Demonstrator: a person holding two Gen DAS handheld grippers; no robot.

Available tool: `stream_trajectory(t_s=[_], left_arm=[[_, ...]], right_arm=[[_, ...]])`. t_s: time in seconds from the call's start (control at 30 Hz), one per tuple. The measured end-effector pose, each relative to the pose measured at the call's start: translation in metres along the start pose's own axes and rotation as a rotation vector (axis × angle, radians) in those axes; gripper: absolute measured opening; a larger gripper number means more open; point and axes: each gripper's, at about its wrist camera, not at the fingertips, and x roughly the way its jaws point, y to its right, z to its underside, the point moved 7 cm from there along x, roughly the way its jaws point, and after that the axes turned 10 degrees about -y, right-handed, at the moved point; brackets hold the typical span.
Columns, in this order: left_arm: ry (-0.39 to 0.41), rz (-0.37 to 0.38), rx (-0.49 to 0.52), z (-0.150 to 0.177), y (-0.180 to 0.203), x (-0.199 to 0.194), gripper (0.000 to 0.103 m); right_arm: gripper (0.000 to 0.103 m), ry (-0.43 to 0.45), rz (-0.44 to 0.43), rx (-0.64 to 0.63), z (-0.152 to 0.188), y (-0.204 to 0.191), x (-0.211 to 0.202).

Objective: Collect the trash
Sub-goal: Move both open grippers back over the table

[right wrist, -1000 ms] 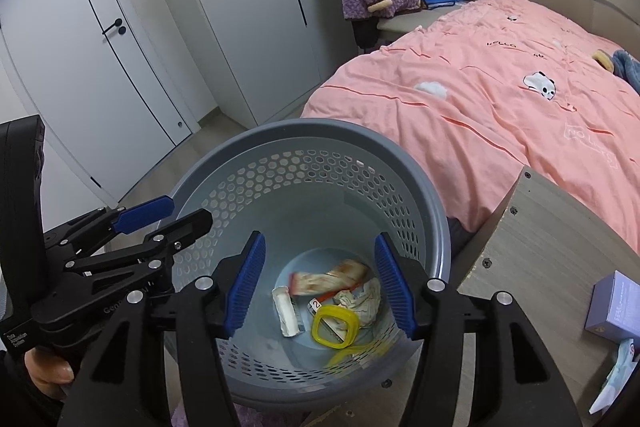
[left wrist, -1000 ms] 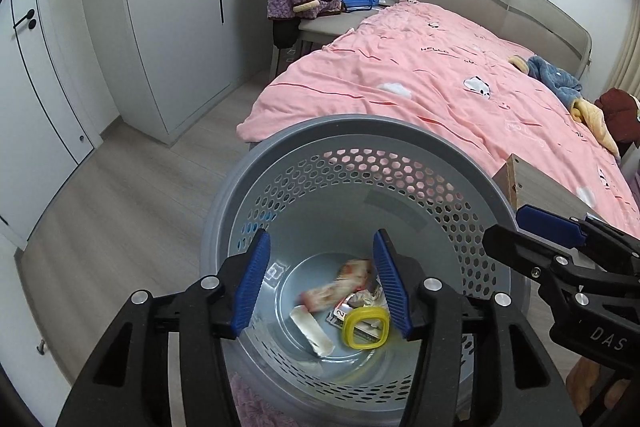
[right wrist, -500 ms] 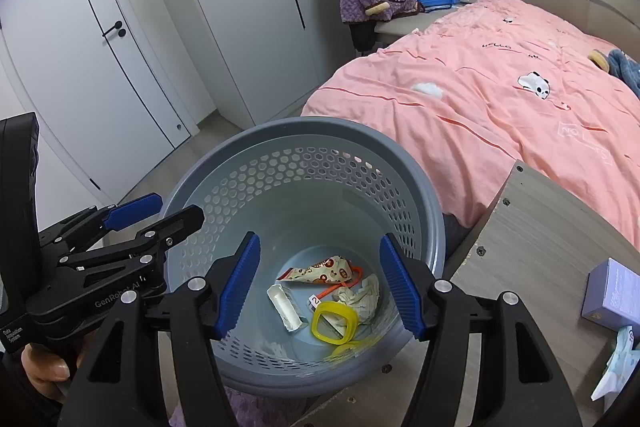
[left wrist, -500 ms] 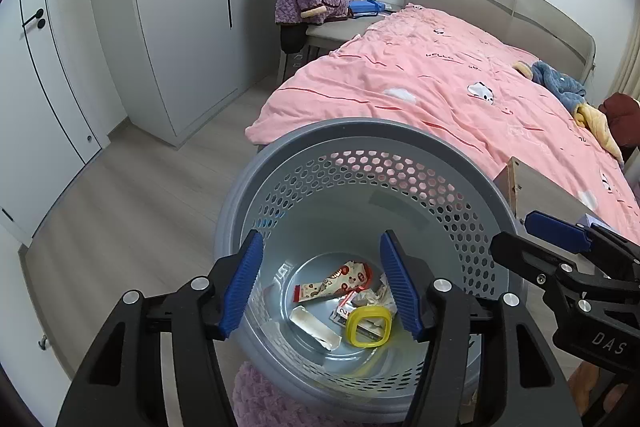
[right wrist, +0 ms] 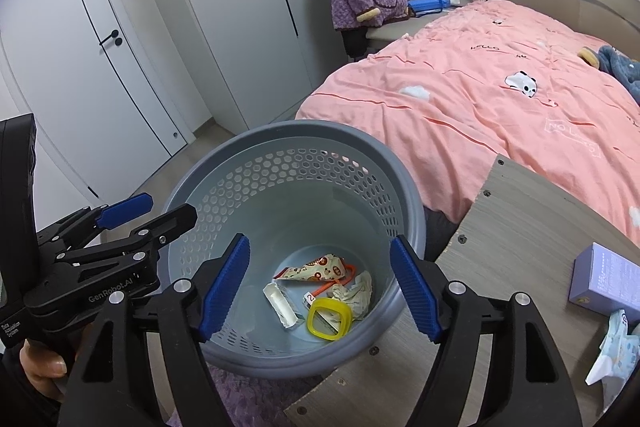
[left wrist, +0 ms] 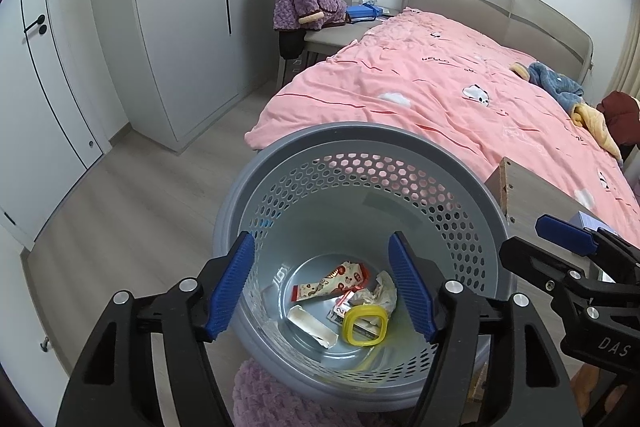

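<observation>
I hold the left gripper [left wrist: 322, 281] and the right gripper [right wrist: 320, 285] both wide and holding nothing above the grey perforated trash basket [left wrist: 360, 135], where a yellow ring [left wrist: 365, 325], a crumpled tissue [right wrist: 354, 293] and a snack wrapper [left wrist: 330, 281] lie on its bottom.

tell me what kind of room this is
A bedroom, most likely: a bed under a pink duvet, tall white wardrobes, and a chair draped with a purple blanket.
</observation>
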Motion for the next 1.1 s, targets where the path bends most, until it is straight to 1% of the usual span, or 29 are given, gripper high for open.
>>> stream_trajectory(t_s=[0.07, 0.13, 0.2, 0.5, 0.7, 0.87, 1.1], left_arm=[[0.0, 0.001, 0.004, 0.001, 0.003, -0.001, 0.069], [-0.003, 0.002, 0.011, 0.002, 0.007, -0.001, 0.069], [-0.005, 0.009, 0.018, 0.004, 0.011, -0.002, 0.069], [-0.008, 0.039, 0.079, 0.01, 0.048, -0.006, 0.071], [-0.007, 0.063, 0.125, 0.015, 0.079, -0.012, 0.071], [-0.014, 0.105, 0.172, 0.021, 0.117, -0.015, 0.071], [-0.023, 0.186, 0.28, 0.037, 0.198, -0.022, 0.071]], right_arm=[[0.075, 0.002, 0.006, 0.009, 0.003, 0.004, -0.002], [0.081, 0.004, 0.014, 0.021, 0.007, 0.01, -0.005], [0.083, 0.006, 0.02, 0.03, 0.011, 0.015, -0.009], [0.089, 0.027, 0.069, 0.089, 0.035, 0.044, -0.034], [0.092, 0.066, 0.121, 0.153, 0.057, 0.078, -0.065], [0.093, 0.088, 0.174, 0.214, 0.079, 0.113, -0.09], [0.093, 0.112, 0.248, 0.325, 0.119, 0.17, -0.125]])
